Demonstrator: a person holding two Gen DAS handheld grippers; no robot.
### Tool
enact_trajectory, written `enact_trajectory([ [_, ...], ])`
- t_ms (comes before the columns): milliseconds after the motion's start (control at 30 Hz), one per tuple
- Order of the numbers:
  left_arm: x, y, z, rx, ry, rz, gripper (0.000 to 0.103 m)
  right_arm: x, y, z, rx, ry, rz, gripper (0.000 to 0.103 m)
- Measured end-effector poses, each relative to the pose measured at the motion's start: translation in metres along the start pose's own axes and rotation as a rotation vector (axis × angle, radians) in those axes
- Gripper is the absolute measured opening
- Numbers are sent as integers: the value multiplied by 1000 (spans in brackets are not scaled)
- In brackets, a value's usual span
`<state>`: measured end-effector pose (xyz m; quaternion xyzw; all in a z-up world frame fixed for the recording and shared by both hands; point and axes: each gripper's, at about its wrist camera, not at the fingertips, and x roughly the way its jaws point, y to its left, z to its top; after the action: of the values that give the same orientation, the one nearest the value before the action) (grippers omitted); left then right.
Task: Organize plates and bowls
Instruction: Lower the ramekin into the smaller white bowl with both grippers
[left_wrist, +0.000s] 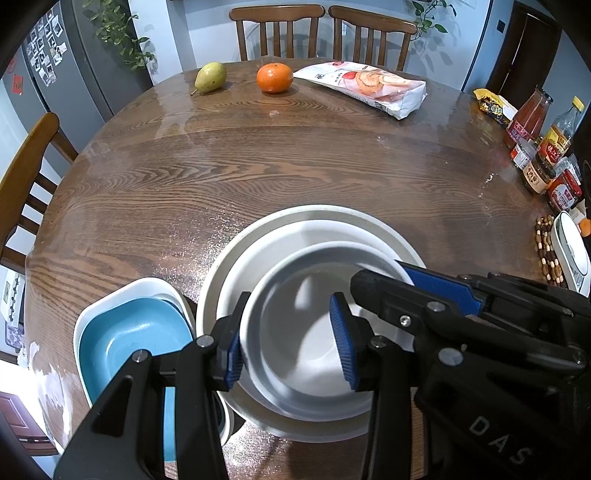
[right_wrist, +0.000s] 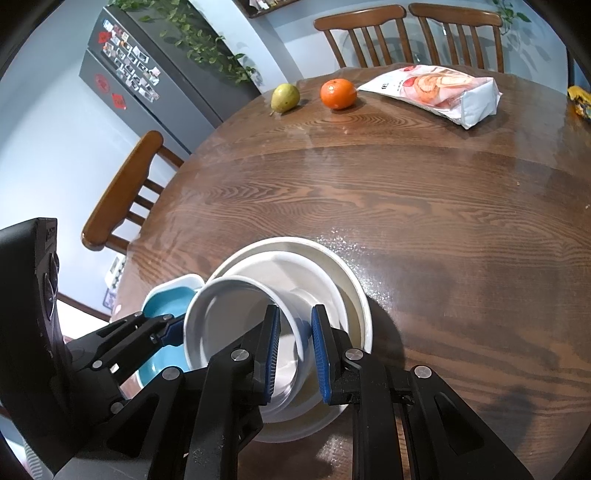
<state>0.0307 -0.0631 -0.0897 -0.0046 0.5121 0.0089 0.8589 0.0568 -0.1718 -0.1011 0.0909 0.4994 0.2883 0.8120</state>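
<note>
A white bowl (left_wrist: 306, 354) (right_wrist: 229, 317) hangs tilted over two stacked round white plates (left_wrist: 295, 218) (right_wrist: 332, 266) near the table's front edge. My right gripper (right_wrist: 297, 354) (left_wrist: 380, 275) is shut on the bowl's right wall, one blue pad inside and one outside. My left gripper (left_wrist: 288, 349) (right_wrist: 173, 328) straddles the bowl's left rim. Its jaws stand apart, with the left pad (left_wrist: 232, 354) at the outside of the rim and the right pad (left_wrist: 343, 343) clear of the wall inside. To the left, a blue square dish (left_wrist: 129, 332) (right_wrist: 166, 302) sits nested in a white one (left_wrist: 122, 291).
A pear (left_wrist: 210, 76), an orange (left_wrist: 274, 76) and a snack bag (left_wrist: 365, 88) lie at the far side of the round wooden table (left_wrist: 258, 166). Bottles and jars (left_wrist: 543, 147) crowd the right edge, beside a white dish (left_wrist: 570, 251) on a beaded mat. Wooden chairs (left_wrist: 22, 184) ring the table.
</note>
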Motion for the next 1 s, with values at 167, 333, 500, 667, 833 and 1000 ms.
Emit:
enact_trajectory([
  [167,0,0,0,1,-1,0,39,1,0,1,-1,0,-2,21],
  [333,0,1,0,0,0,0,39,1,0,1,1,0,-1,21],
  [500,1,1,0,-2,3,0,39,2,0,1,1,2,-1,21],
  [667,3,2,0,-3,8,-2,39,5,-1,3,4,7,-3,21],
  [833,4,2,0,-3,8,-2,39,6,-2,3,7,6,-2,21],
  [1000,4,2,1,-7,10,-5,40,7,-2,4,10,5,-3,21],
])
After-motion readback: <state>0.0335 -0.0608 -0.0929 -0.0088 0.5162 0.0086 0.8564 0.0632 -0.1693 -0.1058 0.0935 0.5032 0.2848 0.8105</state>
